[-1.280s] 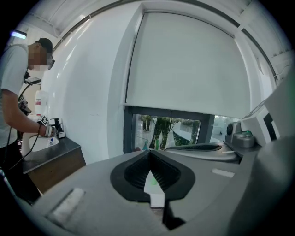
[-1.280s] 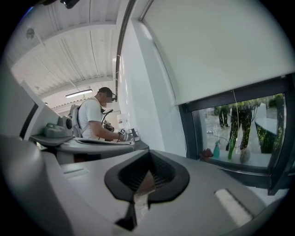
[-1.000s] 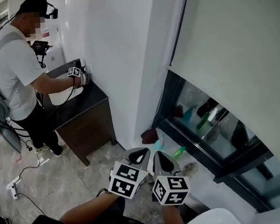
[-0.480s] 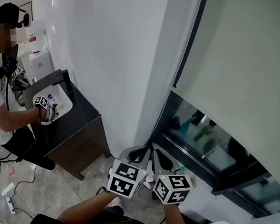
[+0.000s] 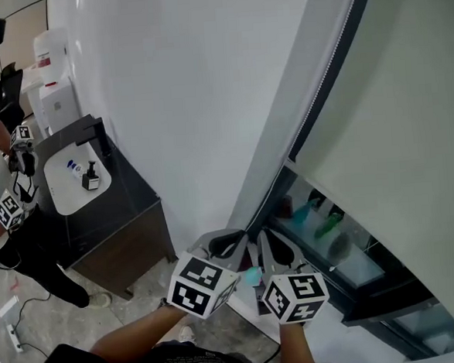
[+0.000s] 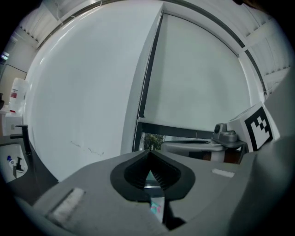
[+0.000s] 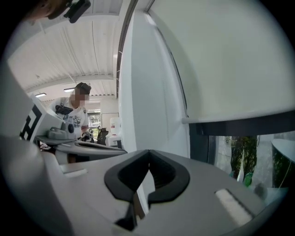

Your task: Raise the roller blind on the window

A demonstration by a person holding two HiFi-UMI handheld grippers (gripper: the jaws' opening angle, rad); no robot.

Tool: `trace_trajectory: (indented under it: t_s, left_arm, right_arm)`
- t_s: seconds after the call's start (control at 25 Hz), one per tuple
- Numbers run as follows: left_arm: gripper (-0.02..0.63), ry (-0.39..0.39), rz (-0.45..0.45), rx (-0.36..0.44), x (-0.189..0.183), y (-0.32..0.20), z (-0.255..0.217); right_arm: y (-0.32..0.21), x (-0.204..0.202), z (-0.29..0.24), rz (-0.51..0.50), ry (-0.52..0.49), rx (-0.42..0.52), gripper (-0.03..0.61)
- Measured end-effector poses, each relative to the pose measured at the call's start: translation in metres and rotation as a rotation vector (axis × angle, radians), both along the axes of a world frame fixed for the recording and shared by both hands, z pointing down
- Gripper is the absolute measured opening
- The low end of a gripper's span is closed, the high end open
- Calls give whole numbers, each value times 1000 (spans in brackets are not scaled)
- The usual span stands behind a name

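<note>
White painted wall point(image 5: 174, 95) fills the left. The cream fabric roller blind point(image 5: 409, 117) hangs to its right, lowered over most of the dark-framed window point(image 5: 385, 280). A dark wooden bench point(image 5: 128, 211) stands against the wall. The left gripper point(image 5: 233, 242) and right gripper point(image 5: 267, 245) sit side by side beneath the blind, each with jaws together and empty. A white bead chain point(image 5: 322, 85) runs along the frame above them.

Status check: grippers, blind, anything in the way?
Left gripper and right gripper shut, empty. Roller blind mostly down, bead chain untouched. Bottles by the glass, nothing blocking the chain.
</note>
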State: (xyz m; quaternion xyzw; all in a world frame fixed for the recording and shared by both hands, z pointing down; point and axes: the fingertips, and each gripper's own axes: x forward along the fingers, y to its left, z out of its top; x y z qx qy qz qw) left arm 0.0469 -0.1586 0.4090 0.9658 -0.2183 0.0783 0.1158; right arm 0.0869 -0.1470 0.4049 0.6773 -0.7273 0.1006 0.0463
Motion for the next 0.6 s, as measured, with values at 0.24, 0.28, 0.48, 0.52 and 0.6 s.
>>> trace_trajectory:
  t_s: [0.24, 0.28, 0.48, 0.52, 0.6]
  left_arm:
    - [3, 24, -29, 26, 13, -15, -13]
    - [3, 28, -38, 28, 16, -18, -15]
    - [3, 52, -92, 19, 25, -31, -24]
    - [3, 58, -104, 20, 26, -33, -27]
    - [3, 67, -126, 23, 28, -35, -33]
  right_arm:
    - [-34, 23, -27, -77, 35, 45, 3]
    - [-40, 27, -32, -93, 40, 52, 5]
    - [-69, 40, -50, -188, 56, 76, 17]
    - [-75, 41, -54, -210, 61, 83, 23]
    - [-85, 43, -62, -251, 73, 97, 35]
